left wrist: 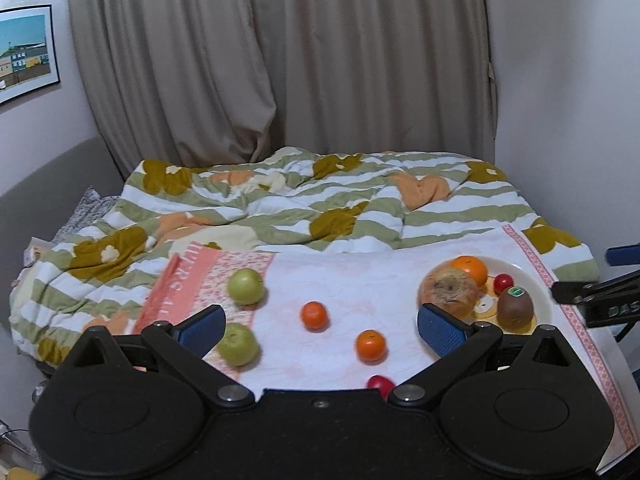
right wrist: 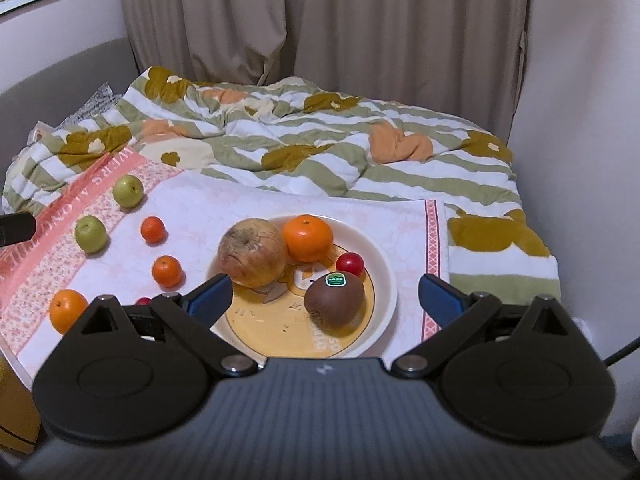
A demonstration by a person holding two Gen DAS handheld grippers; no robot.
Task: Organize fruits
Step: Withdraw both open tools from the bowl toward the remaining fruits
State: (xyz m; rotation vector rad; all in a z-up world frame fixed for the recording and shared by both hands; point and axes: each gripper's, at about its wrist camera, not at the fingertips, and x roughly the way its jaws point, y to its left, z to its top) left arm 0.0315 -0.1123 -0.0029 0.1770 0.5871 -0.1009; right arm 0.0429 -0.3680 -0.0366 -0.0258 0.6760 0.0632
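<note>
A white and yellow plate (right wrist: 382, 280) holds a bruised apple (right wrist: 252, 252), an orange (right wrist: 308, 238), a kiwi (right wrist: 334, 304) and a small red fruit (right wrist: 351, 263). My right gripper (right wrist: 324, 298) hangs open just above the plate's near side, nothing between its fingers. On the pink cloth to the left lie two green fruits (left wrist: 245, 286) (left wrist: 239, 344), two small oranges (left wrist: 315, 315) (left wrist: 371, 345) and a red fruit (left wrist: 380, 385). A larger orange (right wrist: 67, 309) sits near the cloth's front. My left gripper (left wrist: 320, 326) is open above the loose fruits.
The pink cloth (right wrist: 208, 208) covers a small table beside a bed with a striped floral duvet (right wrist: 320, 140). Beige curtains (left wrist: 280, 60) hang behind. The right gripper's body (left wrist: 600, 300) shows at the right edge of the left wrist view. A wall stands close on the right.
</note>
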